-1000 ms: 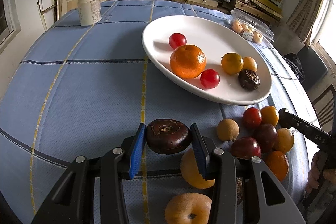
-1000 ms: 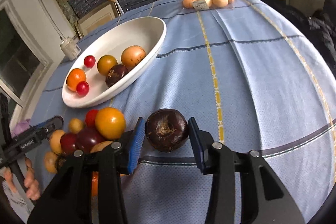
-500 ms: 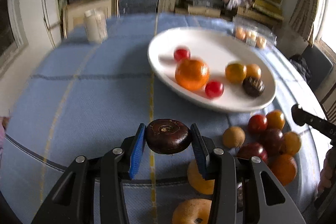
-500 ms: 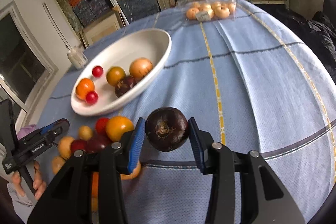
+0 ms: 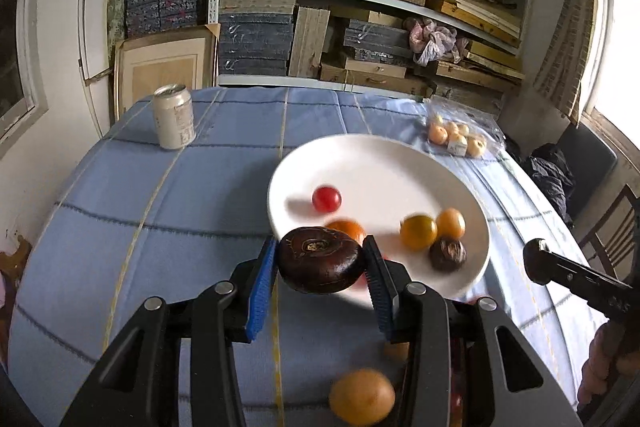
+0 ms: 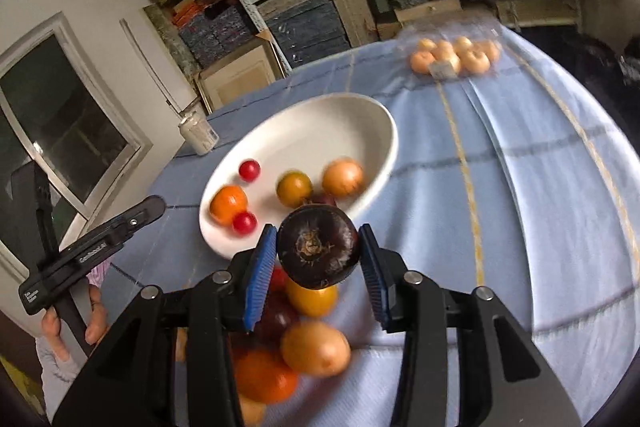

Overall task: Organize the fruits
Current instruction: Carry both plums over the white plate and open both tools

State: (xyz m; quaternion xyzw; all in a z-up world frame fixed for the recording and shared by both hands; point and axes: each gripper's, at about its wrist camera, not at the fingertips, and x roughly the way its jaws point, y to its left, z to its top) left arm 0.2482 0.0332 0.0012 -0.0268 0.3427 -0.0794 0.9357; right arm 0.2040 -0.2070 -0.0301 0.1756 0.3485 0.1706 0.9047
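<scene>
PROGRESS: roughly halfway by my read, six fruits plated, loose pile [image 6: 304,343] left on the cloth | CONTAINER: white plate [image 5: 360,155] carries orange, yellows, two red ones, one dark | GRIPS: left gripper [image 5: 320,263] clamps dark fruit [image 5: 320,261]; right gripper [image 6: 318,253] clamps dark round fruit [image 6: 318,247], both airborne near the plate's edge

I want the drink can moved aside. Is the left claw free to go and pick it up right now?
Probably not yet. The left claw is already shut on a dark purple fruit, so it has no room for the can, though the tablecloth between them looks unobstructed.
</scene>
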